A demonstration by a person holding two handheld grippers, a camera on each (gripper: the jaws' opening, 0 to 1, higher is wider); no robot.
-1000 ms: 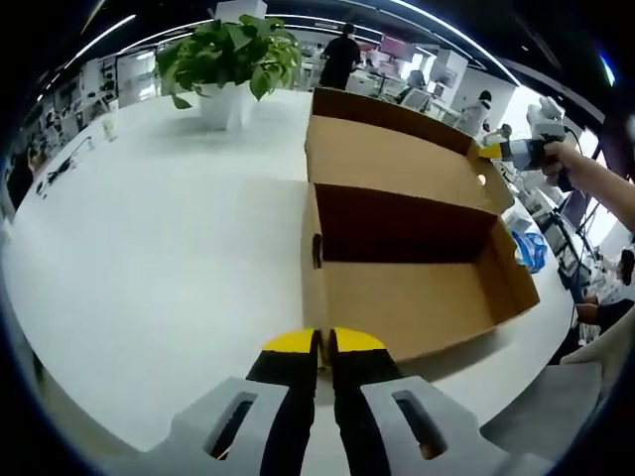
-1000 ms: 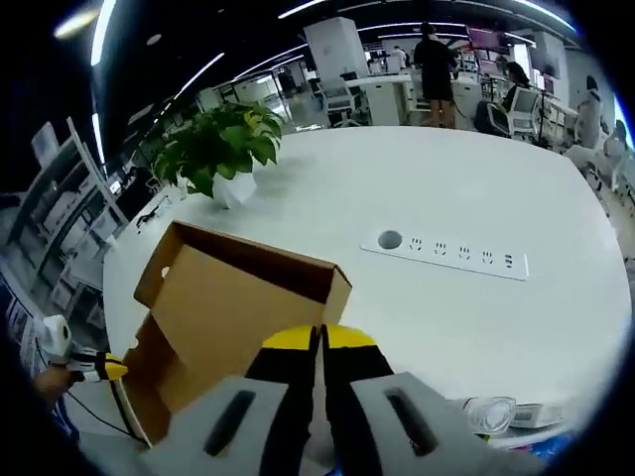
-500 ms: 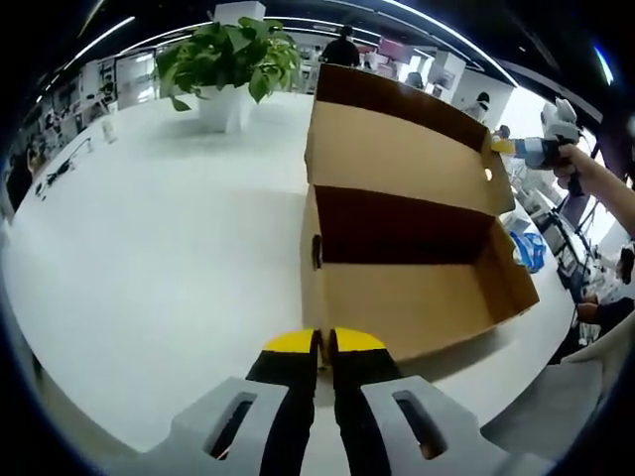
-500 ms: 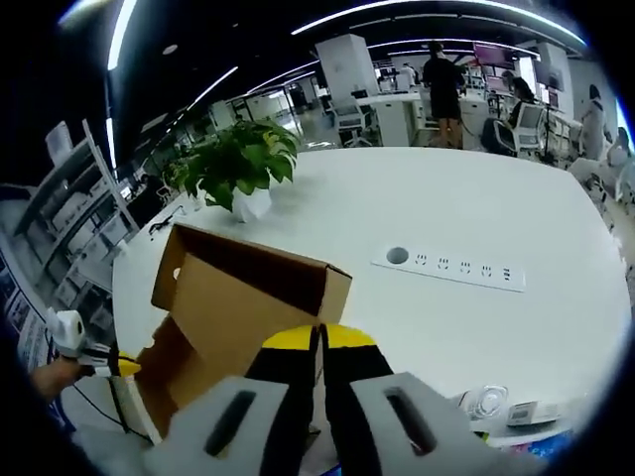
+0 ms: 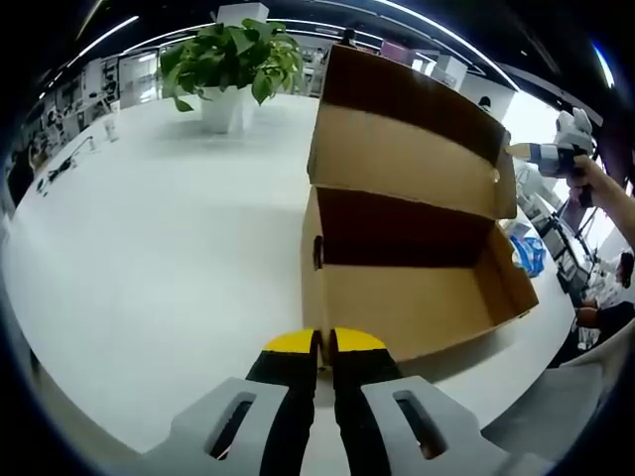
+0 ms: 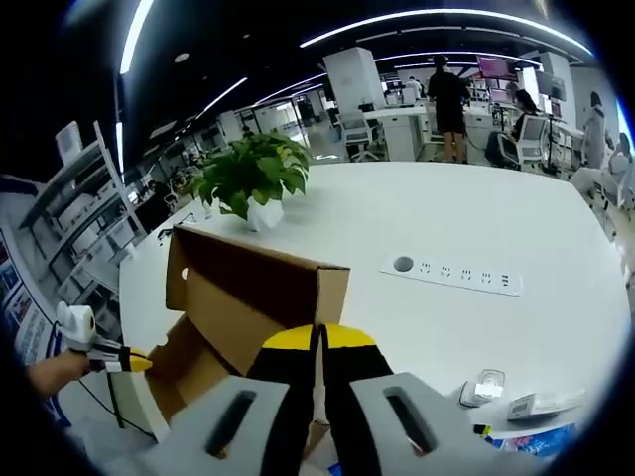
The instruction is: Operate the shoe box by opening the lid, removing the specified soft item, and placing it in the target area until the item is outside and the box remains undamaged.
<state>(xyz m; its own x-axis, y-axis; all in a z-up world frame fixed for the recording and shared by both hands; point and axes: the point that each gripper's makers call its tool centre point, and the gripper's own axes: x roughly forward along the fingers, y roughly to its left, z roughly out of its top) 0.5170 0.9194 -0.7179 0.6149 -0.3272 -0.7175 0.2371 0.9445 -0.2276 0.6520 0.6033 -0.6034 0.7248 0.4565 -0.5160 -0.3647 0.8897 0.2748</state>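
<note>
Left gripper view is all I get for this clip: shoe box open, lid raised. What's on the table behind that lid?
Observer: A built-in socket strip sits in the white table beyond the lid.
Operator: Are the right tongs open?
Observer: No, the right tongs are shut, at the lid's corner; whether they pinch the cardboard, I cannot tell.
Operator: Anything near them?
Observer: A small clear object lies by the table's edge.
</note>
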